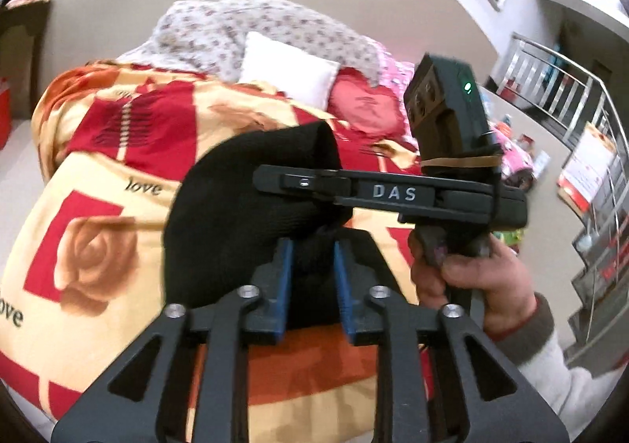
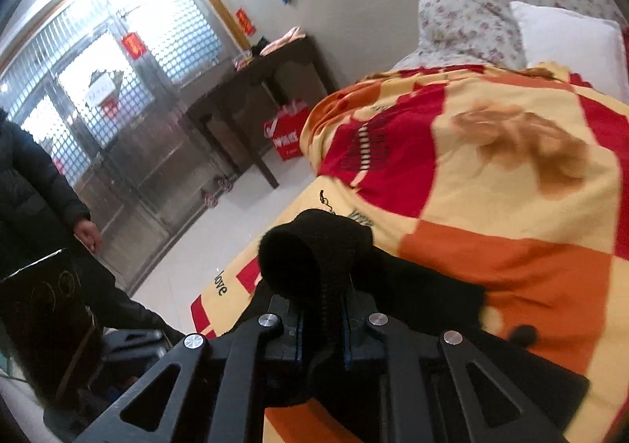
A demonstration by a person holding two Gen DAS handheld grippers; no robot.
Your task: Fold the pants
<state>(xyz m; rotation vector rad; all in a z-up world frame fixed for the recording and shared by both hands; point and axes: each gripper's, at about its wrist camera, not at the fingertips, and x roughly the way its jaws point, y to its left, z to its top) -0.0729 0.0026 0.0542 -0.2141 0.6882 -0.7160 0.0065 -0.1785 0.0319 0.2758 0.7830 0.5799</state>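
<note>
The black knit pants point(image 1: 236, 215) are lifted above a bed with a red, cream and orange rose blanket point(image 1: 98, 246). My left gripper point(image 1: 312, 250) is shut on a bunched fold of the pants between its blue pads. The right gripper's body, marked DAS, crosses the left wrist view just beyond it point(image 1: 393, 191), held by a hand. In the right wrist view my right gripper point(image 2: 322, 309) is shut on a rolled edge of the pants point(image 2: 314, 254), which trail down to the right over the blanket point(image 2: 511, 187).
A white pillow point(image 1: 287, 69) and a floral quilt point(image 1: 255, 30) lie at the bed's head. A dark wooden table point(image 2: 255, 85) and red bag point(image 2: 285, 136) stand by the wall. A person in black point(image 2: 35, 199) stands at left. Metal railing point(image 1: 570, 97) is at right.
</note>
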